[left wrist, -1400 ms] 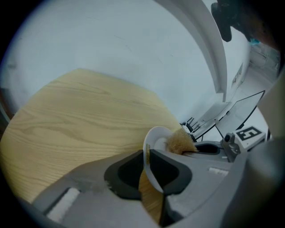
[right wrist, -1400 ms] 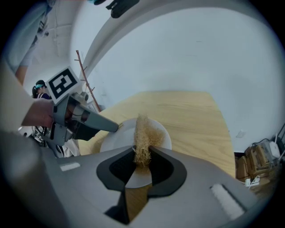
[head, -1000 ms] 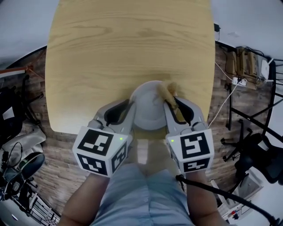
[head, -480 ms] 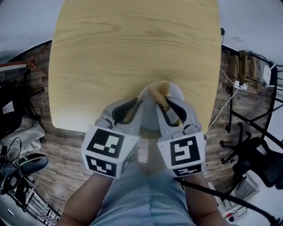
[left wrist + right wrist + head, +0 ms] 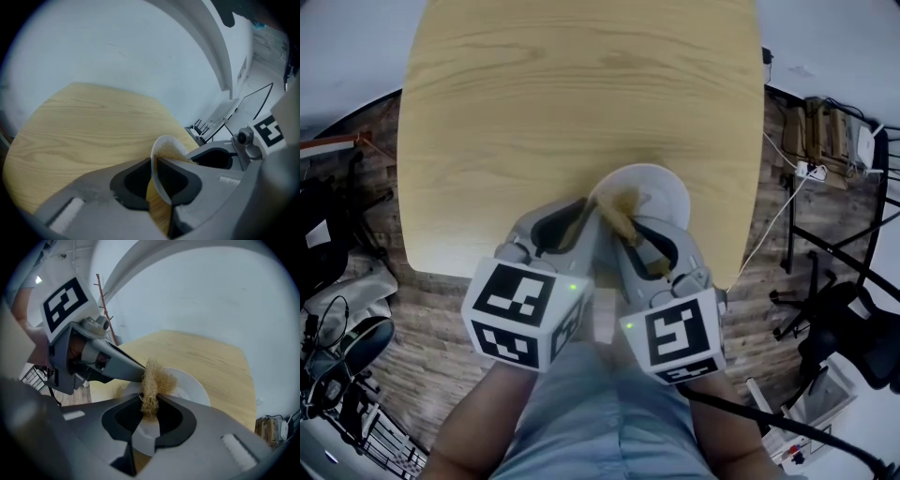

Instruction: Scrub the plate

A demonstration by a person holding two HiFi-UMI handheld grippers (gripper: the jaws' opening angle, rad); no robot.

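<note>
A white plate (image 5: 661, 190) is held tilted over the near edge of the wooden table (image 5: 581, 84). My left gripper (image 5: 592, 214) grips the plate's near left rim. In the left gripper view the plate (image 5: 162, 142) runs edge-on between the pads of the left gripper (image 5: 154, 163), which are closing tighter on it. My right gripper (image 5: 630, 228) is shut on a tan fibrous scrubber (image 5: 622, 208). In the right gripper view the scrubber (image 5: 154, 378) sticks up from the right gripper (image 5: 150, 405) and rests against the plate (image 5: 194, 391), next to the left gripper's finger (image 5: 117, 364).
The person's lap (image 5: 591, 412) sits just below the grippers. A cable (image 5: 778, 220) runs across the wooden floor at the right, near a dark chair (image 5: 853, 347). More gear lies on the floor at the left (image 5: 337, 337).
The scrubber and my right gripper have slid left, from the plate's right rim to its left part. The plate and my left gripper have shifted slightly right and away.
</note>
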